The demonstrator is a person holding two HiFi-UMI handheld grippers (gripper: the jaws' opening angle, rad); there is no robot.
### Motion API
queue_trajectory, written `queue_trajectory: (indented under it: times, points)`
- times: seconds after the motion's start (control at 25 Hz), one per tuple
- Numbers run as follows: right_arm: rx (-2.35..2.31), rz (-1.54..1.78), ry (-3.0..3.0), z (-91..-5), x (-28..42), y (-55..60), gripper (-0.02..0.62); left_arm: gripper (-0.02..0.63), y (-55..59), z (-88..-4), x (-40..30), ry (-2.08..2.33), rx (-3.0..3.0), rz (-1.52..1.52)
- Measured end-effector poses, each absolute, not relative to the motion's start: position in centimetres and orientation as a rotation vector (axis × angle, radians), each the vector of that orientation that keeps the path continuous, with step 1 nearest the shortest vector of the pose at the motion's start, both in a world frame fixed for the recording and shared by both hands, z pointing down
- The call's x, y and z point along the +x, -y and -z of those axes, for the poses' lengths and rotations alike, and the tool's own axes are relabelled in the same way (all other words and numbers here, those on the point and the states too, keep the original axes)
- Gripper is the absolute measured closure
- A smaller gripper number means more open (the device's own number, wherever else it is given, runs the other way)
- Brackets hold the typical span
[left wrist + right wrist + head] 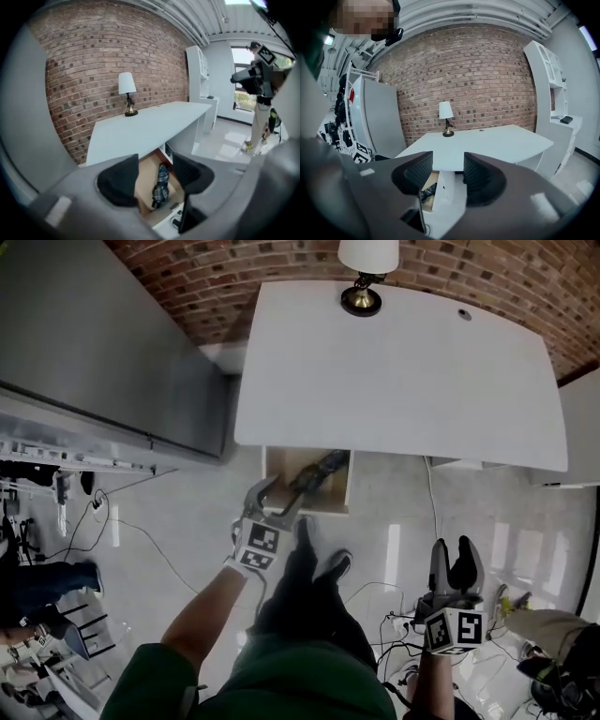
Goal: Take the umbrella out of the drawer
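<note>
In the head view, we see the white desk (403,371) standing against a brick wall, and a lamp (366,268) on the desk's far edge. Under the desk's near edge, toward its left end, the drawer (274,465) is pulled out. The umbrella (319,470) lies inside it, slanted, still in the drawer. The left gripper (279,495) is just in front of the desk, over the front of the drawer. Its jaws stand apart and are not touching the umbrella. The right gripper (454,554) is well in front of the desk, toward its right end, above the floor. Its jaws are also apart, with nothing in them.

In the left gripper view, the left gripper (157,164) looks toward the desk (145,126) from its left corner. Its two dark pads are apart and nothing is pressed between them. Through the gap we see the drawer (143,183) below the desk's edge. The checked umbrella (161,185) lies lengthwise in it, apart from the pads.

In the right gripper view, the right gripper (447,168) points at the front of the desk (487,145). Its pads are spread and empty. Below the desk's left part we see the drawer (425,182) with the dark umbrella (429,191) in it. The lamp (446,117) is at the back of the desk.
</note>
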State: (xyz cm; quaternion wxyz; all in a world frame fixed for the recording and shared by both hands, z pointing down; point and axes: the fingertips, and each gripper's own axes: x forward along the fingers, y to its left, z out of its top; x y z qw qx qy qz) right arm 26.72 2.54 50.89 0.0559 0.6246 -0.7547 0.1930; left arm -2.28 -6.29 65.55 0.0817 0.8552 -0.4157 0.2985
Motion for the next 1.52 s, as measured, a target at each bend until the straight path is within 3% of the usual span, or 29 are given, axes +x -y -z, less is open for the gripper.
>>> queue_trajectory:
  times: [0.72, 1.24, 1.52]
  points:
    - [1.856, -0.824, 2.045, -63.1, 24.8, -1.0, 0.391, 0.333, 12.3, -90.3, 0.5, 0.895, 2.369, -1.165]
    - [1.762, -0.863, 1.847, -70.2, 27.0, -4.2, 0.391, 0.268, 14.0, -101.9, 3.7, 0.67, 2.355, -1.389]
    - [1.76, -0.884, 1.84, -71.3, 27.2, -5.0, 0.391, 0.264, 15.0, -105.4, 4.1, 0.676, 2.317, -1.451]
